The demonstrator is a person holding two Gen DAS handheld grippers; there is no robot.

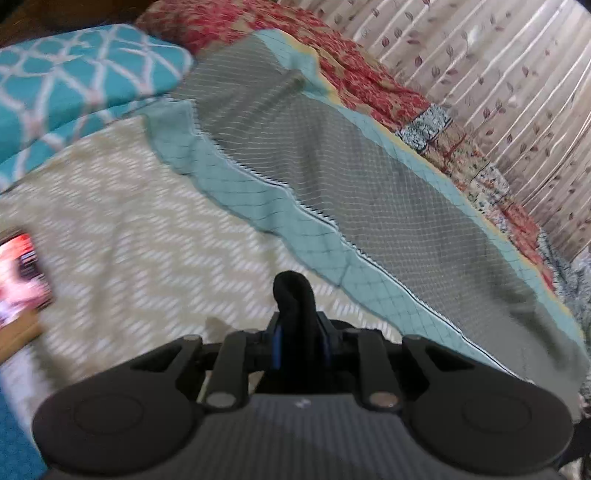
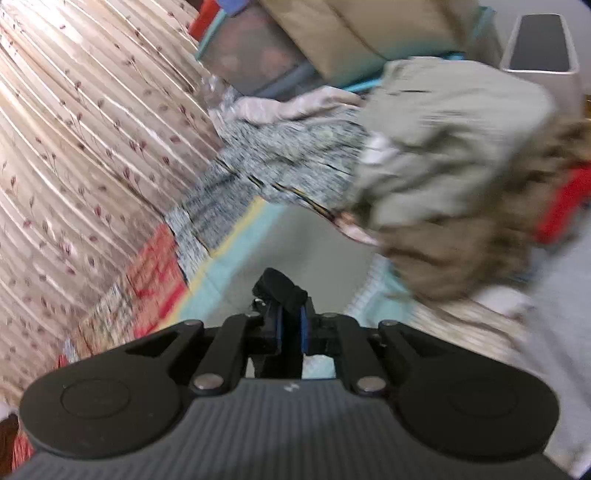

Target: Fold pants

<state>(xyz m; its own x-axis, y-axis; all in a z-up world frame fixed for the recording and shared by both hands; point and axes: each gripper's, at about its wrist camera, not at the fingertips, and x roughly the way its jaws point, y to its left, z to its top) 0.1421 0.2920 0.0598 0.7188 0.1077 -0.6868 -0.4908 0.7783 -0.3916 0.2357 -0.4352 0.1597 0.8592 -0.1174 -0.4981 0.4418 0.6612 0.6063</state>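
Observation:
The pants are black; only a pinched fold of them shows in each view. In the left wrist view my left gripper [image 1: 298, 332] is shut on a loop of black pants fabric [image 1: 293, 295], held above a cream zigzag bedspread [image 1: 147, 240]. In the right wrist view my right gripper [image 2: 290, 325] is shut on another bunch of the black pants fabric [image 2: 280, 288], above a grey and teal quilt [image 2: 314, 251]. The rest of the pants is hidden below the grippers. Both views are motion-blurred.
A grey mesh-patterned quilt with teal border [image 1: 351, 177] crosses the bed. A teal patterned pillow [image 1: 74, 74] and red floral cover [image 1: 295, 33] lie at the far end. A curtain [image 1: 498, 74] lines the side. A pile of clothes [image 2: 461, 166] and a white bin [image 2: 543, 44] show on the right.

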